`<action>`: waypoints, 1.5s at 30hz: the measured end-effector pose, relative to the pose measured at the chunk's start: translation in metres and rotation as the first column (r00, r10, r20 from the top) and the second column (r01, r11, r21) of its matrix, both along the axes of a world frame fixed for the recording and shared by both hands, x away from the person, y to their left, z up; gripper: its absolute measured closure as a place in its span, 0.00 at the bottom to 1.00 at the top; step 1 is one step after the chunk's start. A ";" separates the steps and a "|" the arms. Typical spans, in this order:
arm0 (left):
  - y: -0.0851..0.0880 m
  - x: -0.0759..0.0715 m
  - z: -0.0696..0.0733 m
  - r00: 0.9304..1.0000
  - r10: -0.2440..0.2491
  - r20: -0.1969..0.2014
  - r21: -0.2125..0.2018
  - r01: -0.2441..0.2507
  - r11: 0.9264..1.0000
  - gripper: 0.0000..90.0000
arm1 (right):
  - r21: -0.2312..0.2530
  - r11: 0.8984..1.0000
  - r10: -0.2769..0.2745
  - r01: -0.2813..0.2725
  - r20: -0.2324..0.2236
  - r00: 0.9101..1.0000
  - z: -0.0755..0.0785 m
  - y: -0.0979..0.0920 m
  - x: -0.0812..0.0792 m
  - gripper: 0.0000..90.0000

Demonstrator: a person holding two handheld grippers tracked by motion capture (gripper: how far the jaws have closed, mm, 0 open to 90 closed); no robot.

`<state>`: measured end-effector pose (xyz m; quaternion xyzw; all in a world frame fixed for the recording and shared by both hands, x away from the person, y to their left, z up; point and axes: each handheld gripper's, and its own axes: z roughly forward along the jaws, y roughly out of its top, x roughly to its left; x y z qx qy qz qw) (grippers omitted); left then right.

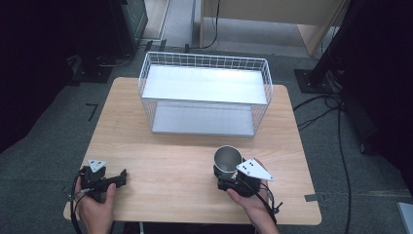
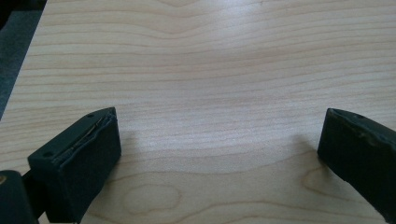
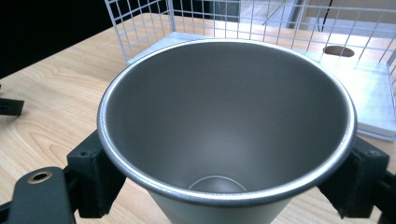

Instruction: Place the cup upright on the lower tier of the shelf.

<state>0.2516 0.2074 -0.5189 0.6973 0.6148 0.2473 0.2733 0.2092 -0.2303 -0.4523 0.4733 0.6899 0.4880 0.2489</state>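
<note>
the cup [image 1: 227, 160] stands upright in the lower right of the high view, on the table [image 1: 170, 165], mouth up, its long axis vertical. it sits between the jaws of the right gripper [image 1: 225, 176], which clasp it on its two sides; in the right gripper view the cup [image 3: 224, 121] is in the middle of the frame, one jaw against its wall at lower left and the other at lower right, both below the rim. the cup looks empty.

the rack [image 1: 204, 92], a white wire one with two shelves, lies up-frame from the cup, near the far edge of the table and well apart from it. that is the relation the next move likely turns on: the cup would travel straight up the frame, away from the person, to reach a shelf.

the left gripper [image 1: 104, 180] rests at the lower left, well apart from the cup, jaws spread wide over bare wood, grasping nothing. the right hand is plainly the nearer one.
</note>
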 end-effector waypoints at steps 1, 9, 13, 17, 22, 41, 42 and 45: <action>0.000 0.000 0.000 1.000 0.000 0.000 0.000 0.000 1.000 0.00 | 0.001 1.000 0.002 -0.002 0.003 1.000 0.001 0.001 0.001 0.16; 0.000 0.000 0.000 1.000 0.000 0.000 0.000 0.000 1.000 0.00 | 0.009 1.000 -0.003 0.003 0.017 1.000 0.015 0.005 0.009 0.16; 0.000 0.000 0.000 1.000 0.000 0.000 0.000 0.000 1.000 0.00 | 0.000 1.000 -0.005 0.005 0.031 1.000 0.023 0.008 0.013 0.16; 0.000 0.000 0.000 1.000 0.000 0.000 0.000 0.000 1.000 0.00 | -0.008 1.000 -0.016 0.016 0.042 0.999 0.032 0.010 0.017 0.16; 0.000 0.000 0.000 1.000 -0.001 -0.001 0.001 0.001 1.000 0.00 | -0.007 1.000 -0.024 0.025 0.059 0.998 0.042 0.012 0.024 0.16; 0.000 0.000 0.000 1.000 0.001 0.000 0.000 -0.001 1.000 0.00 | -0.010 0.999 -0.034 0.035 0.097 0.995 0.076 0.025 0.047 0.16; 0.000 0.000 0.000 1.000 0.001 0.000 0.000 -0.001 1.000 0.00 | -0.006 0.999 -0.035 0.036 0.097 0.995 0.078 0.026 0.048 0.16; 0.000 0.000 0.000 1.000 0.000 0.000 0.001 0.000 1.000 0.00 | -0.005 0.999 -0.036 0.037 0.105 0.994 0.083 0.027 0.051 0.16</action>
